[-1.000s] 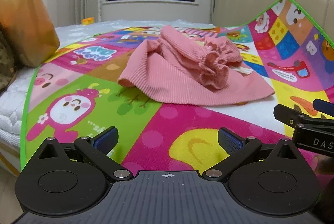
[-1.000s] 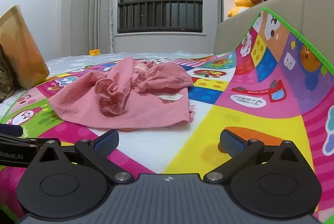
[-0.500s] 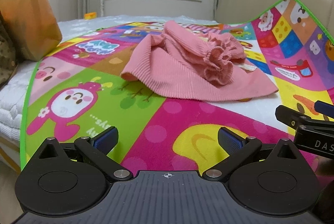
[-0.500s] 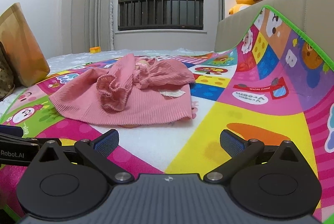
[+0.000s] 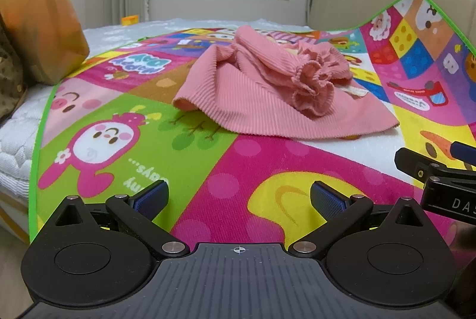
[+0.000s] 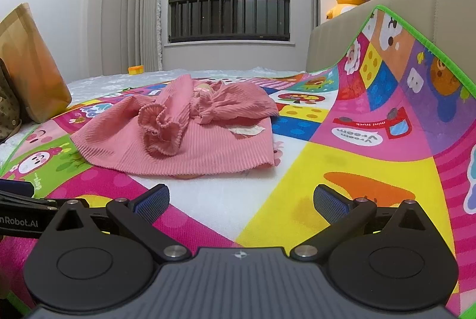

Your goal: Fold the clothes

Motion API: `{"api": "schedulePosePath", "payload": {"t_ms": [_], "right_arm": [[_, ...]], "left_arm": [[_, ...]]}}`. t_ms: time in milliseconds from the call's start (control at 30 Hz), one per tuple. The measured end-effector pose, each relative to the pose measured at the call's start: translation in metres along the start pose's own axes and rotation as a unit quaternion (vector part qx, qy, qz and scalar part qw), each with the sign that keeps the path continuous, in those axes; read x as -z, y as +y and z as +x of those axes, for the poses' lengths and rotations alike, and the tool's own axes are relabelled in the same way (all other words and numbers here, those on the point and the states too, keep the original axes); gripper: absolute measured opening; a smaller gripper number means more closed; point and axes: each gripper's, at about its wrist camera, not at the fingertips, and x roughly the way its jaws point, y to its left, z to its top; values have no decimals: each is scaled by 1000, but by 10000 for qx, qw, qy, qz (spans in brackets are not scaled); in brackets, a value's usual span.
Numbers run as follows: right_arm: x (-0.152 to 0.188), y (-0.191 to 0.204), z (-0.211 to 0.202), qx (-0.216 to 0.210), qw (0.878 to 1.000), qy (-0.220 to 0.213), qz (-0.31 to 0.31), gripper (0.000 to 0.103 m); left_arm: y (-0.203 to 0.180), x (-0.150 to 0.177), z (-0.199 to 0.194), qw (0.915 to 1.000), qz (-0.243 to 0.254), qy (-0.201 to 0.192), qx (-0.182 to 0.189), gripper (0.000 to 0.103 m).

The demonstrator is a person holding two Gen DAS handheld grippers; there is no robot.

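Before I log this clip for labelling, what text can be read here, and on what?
"DAS", cut off: right gripper body.
"nRobot.AI", cut off: left gripper body.
"mini truck", "Vroom Vroom", upside down: play mat.
"B": purple mat square.
"HAPPY DAY", "...days", upside down: mat.
White tag on pink garment: unreadable.

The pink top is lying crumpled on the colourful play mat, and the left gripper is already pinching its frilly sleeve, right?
Not quite. The pink top does lie crumpled on the colourful play mat, but the left gripper isn't pinching the frilly sleeve. The left wrist view shows its jaws wide open over the mat, short of the top and touching nothing.
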Motion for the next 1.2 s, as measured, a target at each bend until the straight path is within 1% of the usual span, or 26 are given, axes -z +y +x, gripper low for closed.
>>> {"api": "schedulePosePath", "payload": {"t_ms": [1200], "right_arm": [[1,3,-2,-124,9999,24,9,103]], "left_arm": [[2,1,-1,10000,-23,62,6,103]]}}
